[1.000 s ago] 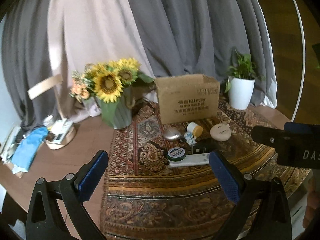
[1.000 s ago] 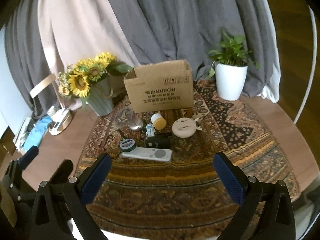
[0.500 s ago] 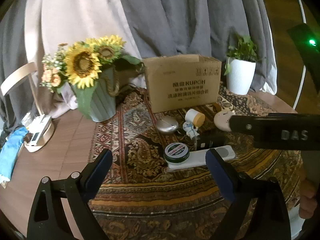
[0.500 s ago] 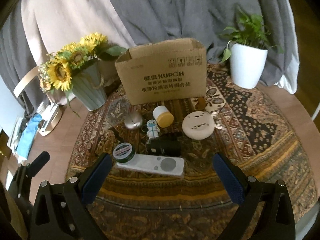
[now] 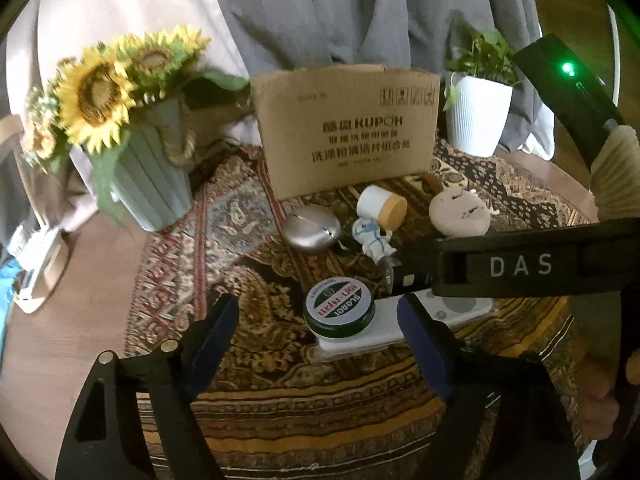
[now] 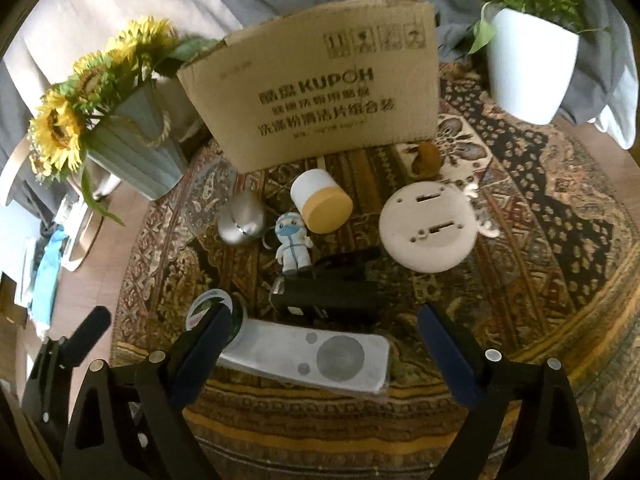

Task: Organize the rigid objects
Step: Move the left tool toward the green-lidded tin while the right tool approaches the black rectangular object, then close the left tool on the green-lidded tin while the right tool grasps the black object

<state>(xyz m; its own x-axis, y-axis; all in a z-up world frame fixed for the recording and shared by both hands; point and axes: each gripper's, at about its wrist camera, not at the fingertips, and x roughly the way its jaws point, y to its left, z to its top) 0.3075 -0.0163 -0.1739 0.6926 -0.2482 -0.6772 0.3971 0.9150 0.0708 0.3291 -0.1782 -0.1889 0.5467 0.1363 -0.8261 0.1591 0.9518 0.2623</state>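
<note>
Small objects lie on a patterned rug before a cardboard box (image 6: 320, 80): a white remote (image 6: 316, 354), a green round tin (image 5: 339, 307), a black box (image 6: 332, 294), a small suited figurine (image 6: 293, 246), a white jar with a tan lid (image 6: 322, 206), a silver oval case (image 6: 241, 220) and a round white disc (image 6: 428, 228). My right gripper (image 6: 324, 352) is open, its fingers either side of the remote. My left gripper (image 5: 316, 344) is open just short of the tin. The right gripper's body (image 5: 520, 266) crosses the left wrist view.
A sunflower vase (image 6: 128, 144) stands left of the box and a white plant pot (image 6: 528, 68) to its right. Grey curtains hang behind. A blue cloth and white items (image 6: 48, 264) lie on the wooden table at far left.
Both grippers have moved forward and down toward the objects, which now look much larger. The right gripper's fingers now bracket the remote. Both stay open.
</note>
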